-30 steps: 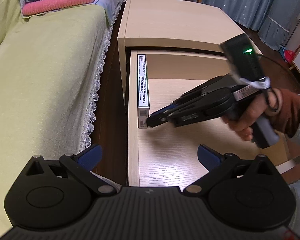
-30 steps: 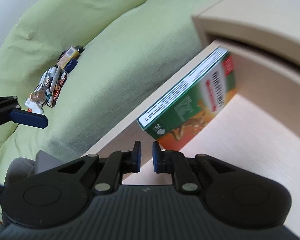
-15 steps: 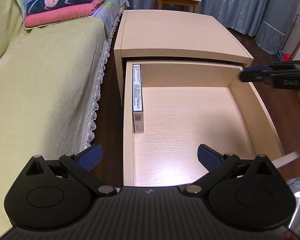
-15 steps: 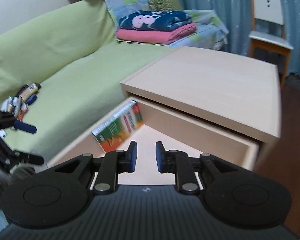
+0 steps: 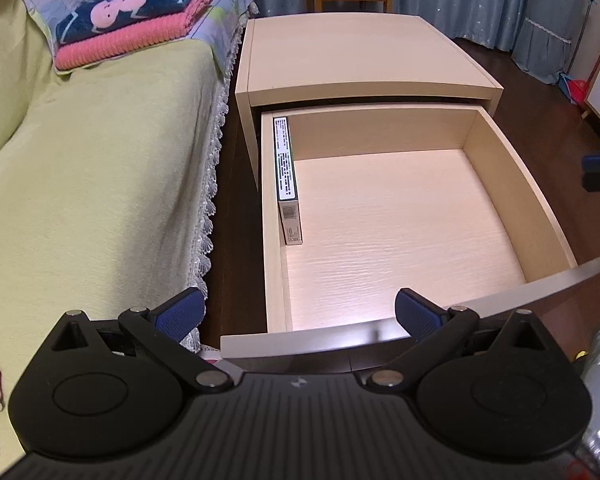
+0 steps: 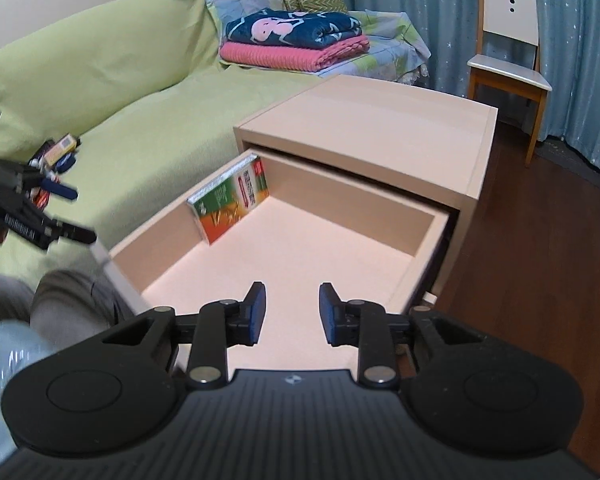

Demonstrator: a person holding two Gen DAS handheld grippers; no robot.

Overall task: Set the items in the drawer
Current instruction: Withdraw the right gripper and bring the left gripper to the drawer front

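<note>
A: Tools first. Left gripper (image 5: 296,310)?

B: Jaws spread wide, blue pads far apart, nothing between them. It hangs over the near front edge of the drawer (image 5: 512,184), touching nothing.

A: Right gripper (image 6: 292,314)?

B: Also parted, a narrower gap than the left, and empty. It sits above the drawer's near corner, clear of the wood.

A: The drawer itself?

B: Pale wood, pulled well out of the low cabinet (image 5: 360,52). Bare floor, light grain.

A: Contents, counted?

B: One box (image 6: 232,204). It stands on its long edge, flat against the drawer's wall on the sofa side, toward the back. Green and orange face with a red label patch; white top strip with fine print and a barcode on the near end. Nothing else inside.

A: Outside the drawer?

B: A small heap of items (image 6: 54,160) on the green sofa (image 5: 92,184) beside the drawer; too small and jumbled to count. Two folded blankets (image 6: 296,40) stacked further along the sofa, dark blue over pink. One chair (image 6: 508,60) beyond the cabinet, by the curtain.
</note>
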